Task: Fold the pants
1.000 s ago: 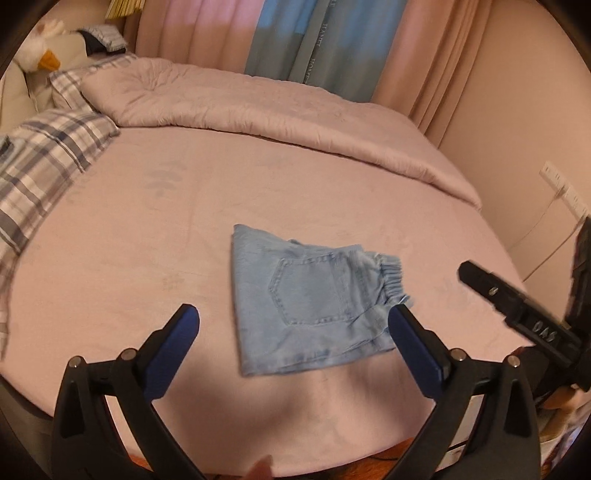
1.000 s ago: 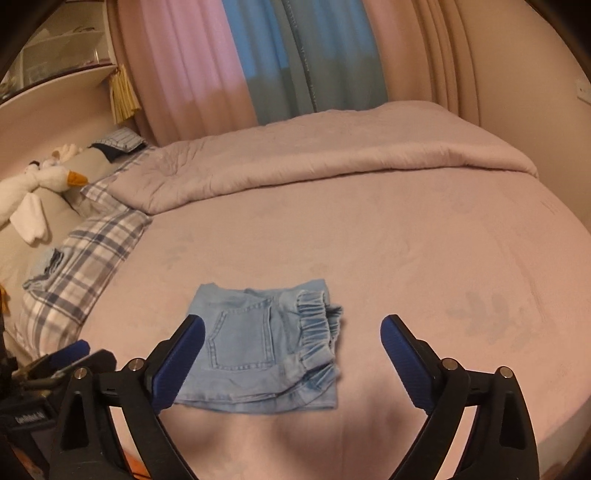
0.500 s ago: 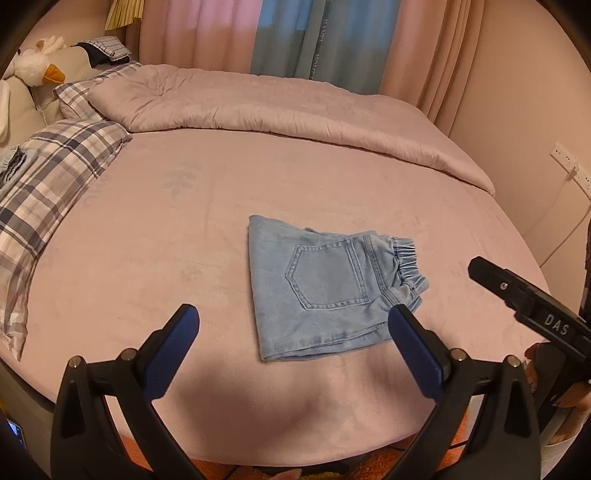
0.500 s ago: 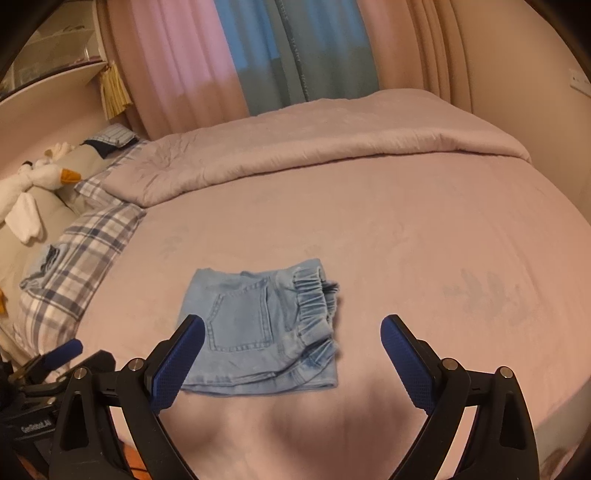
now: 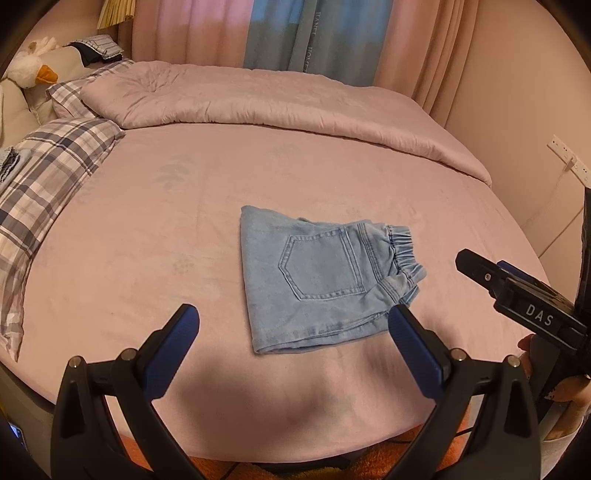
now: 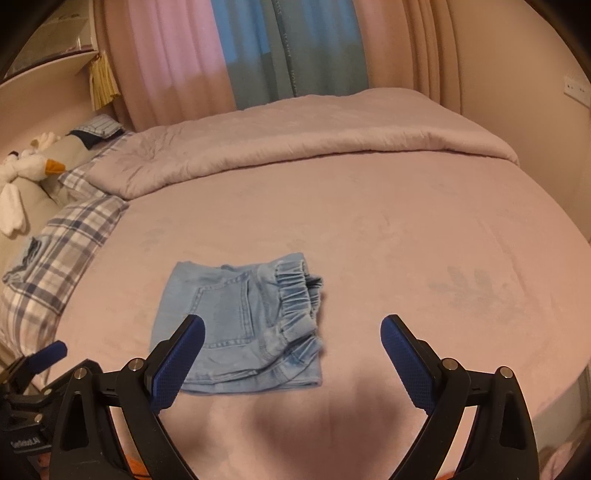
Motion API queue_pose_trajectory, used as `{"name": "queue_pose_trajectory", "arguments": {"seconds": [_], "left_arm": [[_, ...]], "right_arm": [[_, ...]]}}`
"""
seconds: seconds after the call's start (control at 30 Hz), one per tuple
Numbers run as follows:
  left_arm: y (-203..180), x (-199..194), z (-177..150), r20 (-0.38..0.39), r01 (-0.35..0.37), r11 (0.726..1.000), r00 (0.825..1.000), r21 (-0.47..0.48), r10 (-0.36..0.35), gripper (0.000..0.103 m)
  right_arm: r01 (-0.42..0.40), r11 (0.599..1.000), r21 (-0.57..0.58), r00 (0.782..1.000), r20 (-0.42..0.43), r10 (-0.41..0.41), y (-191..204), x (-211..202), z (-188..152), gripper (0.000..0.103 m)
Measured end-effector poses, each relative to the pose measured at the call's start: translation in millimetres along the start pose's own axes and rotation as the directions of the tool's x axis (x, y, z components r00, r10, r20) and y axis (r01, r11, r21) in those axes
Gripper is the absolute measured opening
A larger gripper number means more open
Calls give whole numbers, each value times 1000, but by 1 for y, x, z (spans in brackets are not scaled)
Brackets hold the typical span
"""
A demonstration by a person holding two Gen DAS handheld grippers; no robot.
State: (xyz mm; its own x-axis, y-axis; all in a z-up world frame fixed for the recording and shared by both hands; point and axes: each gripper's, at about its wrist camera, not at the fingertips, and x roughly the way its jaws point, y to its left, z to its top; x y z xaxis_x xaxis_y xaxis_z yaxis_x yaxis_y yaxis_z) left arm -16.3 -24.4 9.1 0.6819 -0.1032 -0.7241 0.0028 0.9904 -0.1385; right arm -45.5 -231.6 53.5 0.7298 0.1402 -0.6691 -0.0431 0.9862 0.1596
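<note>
Light blue denim pants [image 5: 321,284] lie folded into a small rectangle on the pink bed sheet [image 5: 147,258], back pocket up, elastic waistband to the right. In the right wrist view the same pants [image 6: 243,325] sit just beyond the left finger. My left gripper [image 5: 293,332] hangs open above the bed's near edge, nothing between its blue pads. My right gripper [image 6: 291,343] is open too and holds nothing. The right gripper's black body shows at the right edge of the left wrist view, held by a hand [image 5: 561,391].
A rolled pink duvet [image 5: 277,103] lies across the far side of the bed. Plaid pillows [image 5: 44,177] and a plush goose [image 5: 29,70] are at the left. Curtains [image 5: 295,33] hang behind. A wall with an outlet [image 5: 565,158] is at the right.
Both grippers have pulled back and risen slightly from the folded pants, which now look farther off. The pants have not moved.
</note>
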Motion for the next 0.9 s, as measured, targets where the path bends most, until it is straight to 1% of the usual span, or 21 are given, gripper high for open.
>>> {"name": "queue_pose_trajectory", "arguments": {"seconds": [0.57,0.9], "left_arm": [[0,2,-2,-13,2,1000,1000,-8,-2,102],[8,4,1,-19,6,1000,1000,-24,-6,102]], "right_arm": [[8,1000,-6,1000,-25,-8,5,5,-3,96],[21,1000,-13,999,-34,-21,8,8,-4,96]]}}
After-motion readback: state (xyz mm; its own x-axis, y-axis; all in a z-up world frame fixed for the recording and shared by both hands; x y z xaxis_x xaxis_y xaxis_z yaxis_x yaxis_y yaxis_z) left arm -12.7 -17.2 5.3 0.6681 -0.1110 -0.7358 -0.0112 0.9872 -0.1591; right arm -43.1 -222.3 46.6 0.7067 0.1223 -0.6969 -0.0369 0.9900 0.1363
